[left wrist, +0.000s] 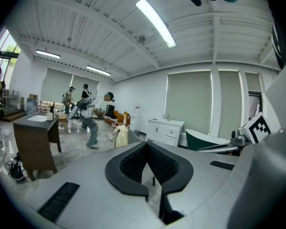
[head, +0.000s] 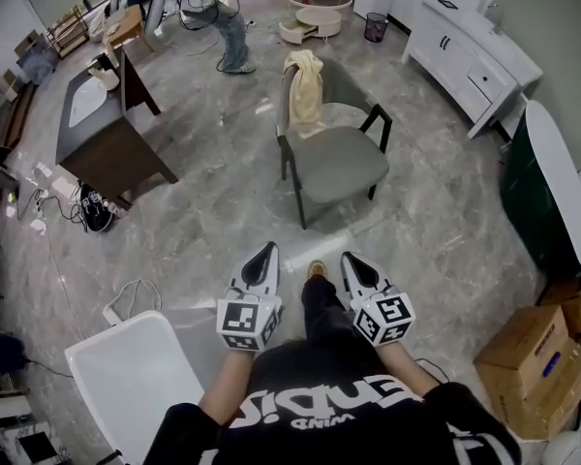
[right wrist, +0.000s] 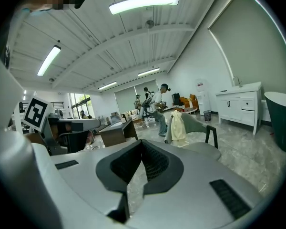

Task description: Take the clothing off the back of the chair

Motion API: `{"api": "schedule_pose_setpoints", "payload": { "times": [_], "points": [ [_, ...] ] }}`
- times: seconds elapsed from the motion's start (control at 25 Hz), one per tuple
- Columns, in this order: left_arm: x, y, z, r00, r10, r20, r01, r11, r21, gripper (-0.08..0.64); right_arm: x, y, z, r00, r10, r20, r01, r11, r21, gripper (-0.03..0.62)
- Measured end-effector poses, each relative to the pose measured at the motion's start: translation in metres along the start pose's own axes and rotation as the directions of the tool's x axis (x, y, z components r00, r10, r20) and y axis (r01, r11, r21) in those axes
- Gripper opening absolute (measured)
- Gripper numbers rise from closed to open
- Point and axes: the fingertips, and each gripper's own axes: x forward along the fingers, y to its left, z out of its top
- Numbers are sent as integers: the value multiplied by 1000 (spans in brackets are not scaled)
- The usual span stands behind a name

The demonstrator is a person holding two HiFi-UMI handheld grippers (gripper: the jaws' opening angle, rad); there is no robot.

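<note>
Head view: my left claw (head: 266,252) and right claw (head: 350,258) hover side by side above the grey marble floor (head: 203,231), well short of the grey upholstered chair with black legs (head: 341,159). A pale yellow cloth garment (head: 307,90) hangs over its backrest. Left gripper view: tips pressed together, nothing between them. Right gripper view: likewise closed and empty, with the garment ahead on the chair back

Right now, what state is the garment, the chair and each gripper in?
Cream garment: draped over the armchair's backrest, not yet taken.
Grey armchair: upright, apart from both grippers.
Left gripper: shut, empty.
Right gripper: shut, empty.
</note>
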Motion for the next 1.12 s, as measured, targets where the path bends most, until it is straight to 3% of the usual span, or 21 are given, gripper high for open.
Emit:
{"api": "schedule_pose_setpoints", "payload": {
  "times": [0.32,0.68,1.12],
  "points": [
    [89,28,40,1000,11,0,-11,1000,8,15,71,-59,50,1000,4,16,-5,1000,15,14],
    [178,61,72,997,77,0,-77,997,-3,15,148,-121,99,999,48,17,-48,999,17,14],
    [237,101,90,989,145,3,-145,989,-24,15,227,-157,131,994,107,3,-107,994,-6,14]
  ]
}}
